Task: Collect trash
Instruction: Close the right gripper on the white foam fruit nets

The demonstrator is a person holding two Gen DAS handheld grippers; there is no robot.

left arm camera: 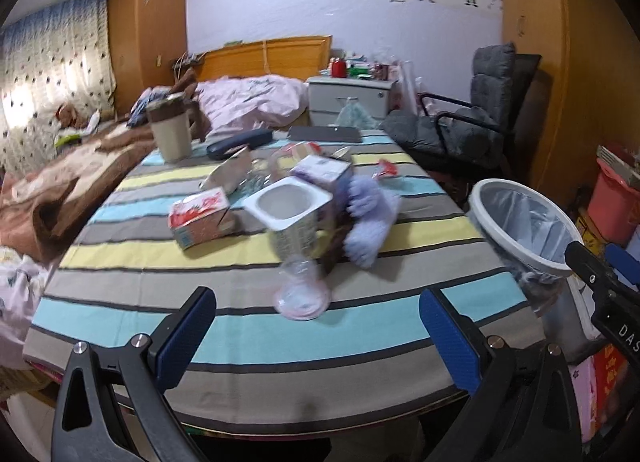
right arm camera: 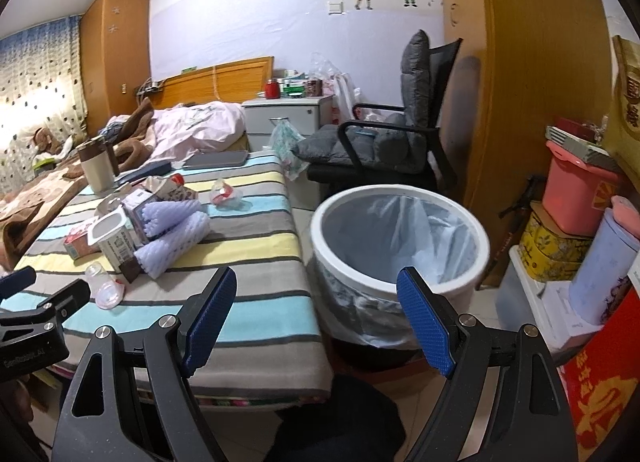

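Both grippers, left gripper (left arm camera: pixel 316 336) and right gripper (right arm camera: pixel 316 316), gape wide and hold nothing. Trash clutters the striped table (left arm camera: pixel 240 326); a lined white bin (right arm camera: pixel 400 238) stands just beside it.

A matt striped cloth (left arm camera: pixel 360 314) is seen on the table, a thin plastic liner (right arm camera: pixel 404 229) in the smooth white bin (right arm camera: pixel 400 286).

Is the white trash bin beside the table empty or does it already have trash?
Empty, as far as visible: the trash bin shows only its plastic liner inside; the very bottom is hidden.
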